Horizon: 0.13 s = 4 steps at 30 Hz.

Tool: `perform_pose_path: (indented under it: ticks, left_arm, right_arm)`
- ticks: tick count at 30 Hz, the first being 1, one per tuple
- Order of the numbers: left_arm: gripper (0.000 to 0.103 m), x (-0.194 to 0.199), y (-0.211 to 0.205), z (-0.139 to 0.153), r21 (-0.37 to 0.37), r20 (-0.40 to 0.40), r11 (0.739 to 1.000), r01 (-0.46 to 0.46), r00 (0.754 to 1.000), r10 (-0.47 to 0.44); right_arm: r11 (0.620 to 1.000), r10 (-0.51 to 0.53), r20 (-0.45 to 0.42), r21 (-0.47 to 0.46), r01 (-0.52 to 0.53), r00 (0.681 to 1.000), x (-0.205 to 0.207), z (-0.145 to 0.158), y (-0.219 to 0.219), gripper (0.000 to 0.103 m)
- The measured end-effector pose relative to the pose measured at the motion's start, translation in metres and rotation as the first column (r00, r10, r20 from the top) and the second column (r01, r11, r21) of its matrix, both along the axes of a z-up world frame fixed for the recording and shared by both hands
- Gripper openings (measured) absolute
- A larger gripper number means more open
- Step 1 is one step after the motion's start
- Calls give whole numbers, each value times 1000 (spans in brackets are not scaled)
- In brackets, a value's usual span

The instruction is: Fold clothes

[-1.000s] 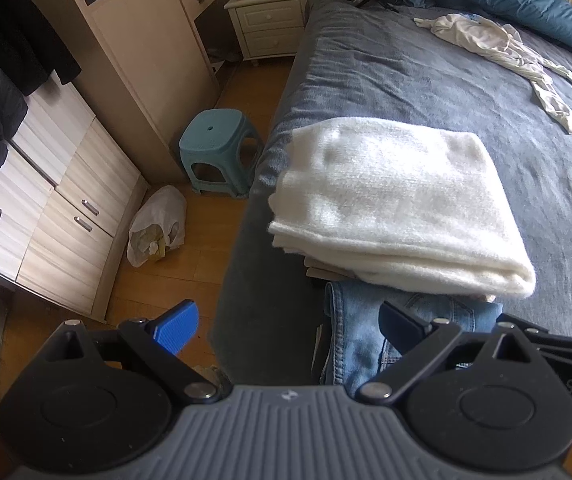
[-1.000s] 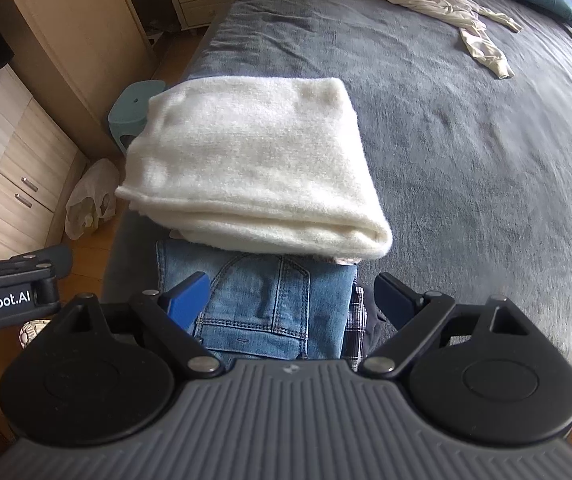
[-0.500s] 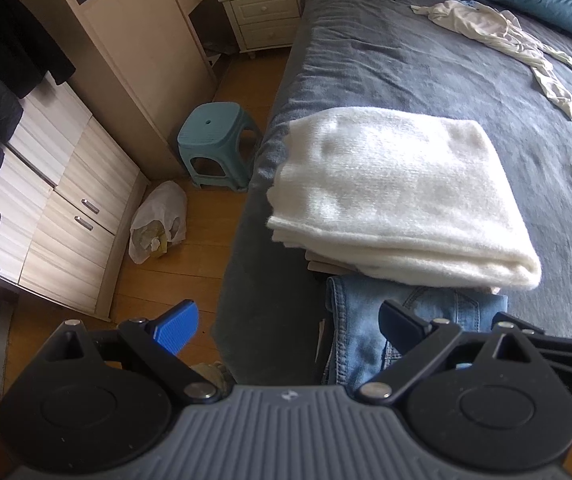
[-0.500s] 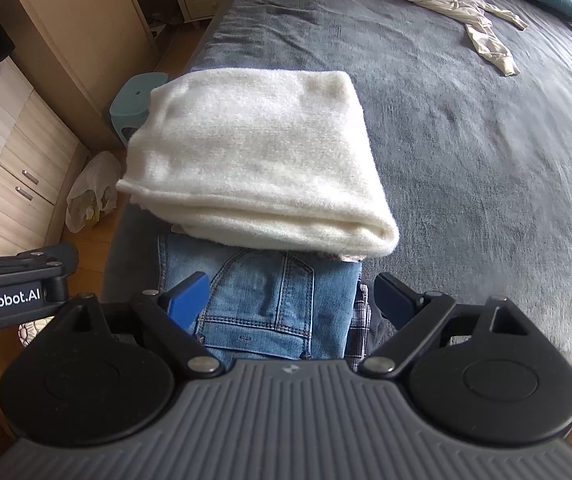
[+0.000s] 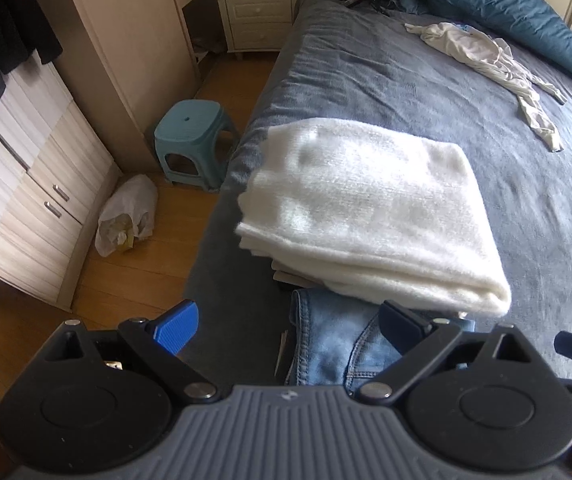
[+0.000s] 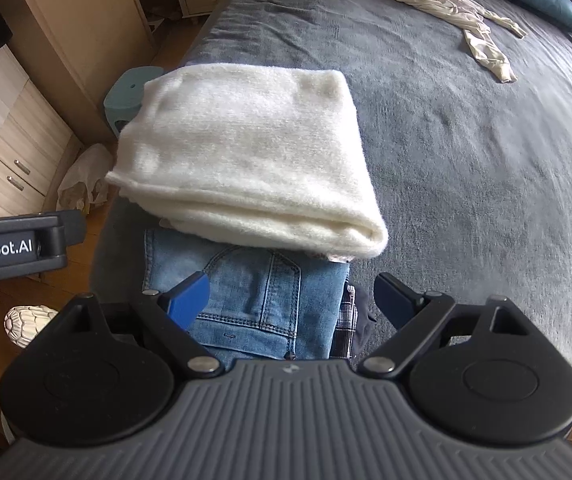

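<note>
A folded cream-white knit (image 5: 369, 216) (image 6: 246, 160) lies on top of a pile at the near left corner of the grey bed (image 5: 425, 92) (image 6: 465, 152). Folded blue jeans (image 5: 333, 344) (image 6: 254, 300) stick out from under it, with a checked cloth (image 6: 347, 320) below them. A crumpled cream garment (image 5: 497, 64) (image 6: 449, 8) lies unfolded at the far side of the bed. My left gripper (image 5: 289, 324) hovers open over the bed's edge and the jeans. My right gripper (image 6: 289, 300) hovers open above the jeans, holding nothing.
A teal stool (image 5: 192, 140) and a white plastic bag (image 5: 128, 216) stand on the wooden floor left of the bed. Cream drawers (image 5: 46, 184) and a wardrobe line the left wall. A nightstand (image 5: 258, 16) is at the back; a teal duvet (image 5: 525, 4) is bunched at the bed's head.
The left wrist view has shifted a little, so the white pile sits slightly lower and more to the right. Both grippers stay open; the clothes have not moved.
</note>
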<state>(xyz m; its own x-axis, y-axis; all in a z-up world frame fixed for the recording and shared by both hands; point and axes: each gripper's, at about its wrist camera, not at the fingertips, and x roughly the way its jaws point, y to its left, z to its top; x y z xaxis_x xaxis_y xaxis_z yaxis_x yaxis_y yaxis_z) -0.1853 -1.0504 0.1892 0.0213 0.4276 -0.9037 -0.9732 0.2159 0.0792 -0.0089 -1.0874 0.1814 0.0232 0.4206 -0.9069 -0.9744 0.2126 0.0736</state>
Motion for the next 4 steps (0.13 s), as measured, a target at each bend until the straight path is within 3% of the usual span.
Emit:
perform_pose_path:
  ticks: [4]
  left_arm:
    - [98,3,1,0,1,2,1000,3,1000,-3]
  right_arm:
    - [1000,-4,-5,-1,4,1000,1,-1,1,89]
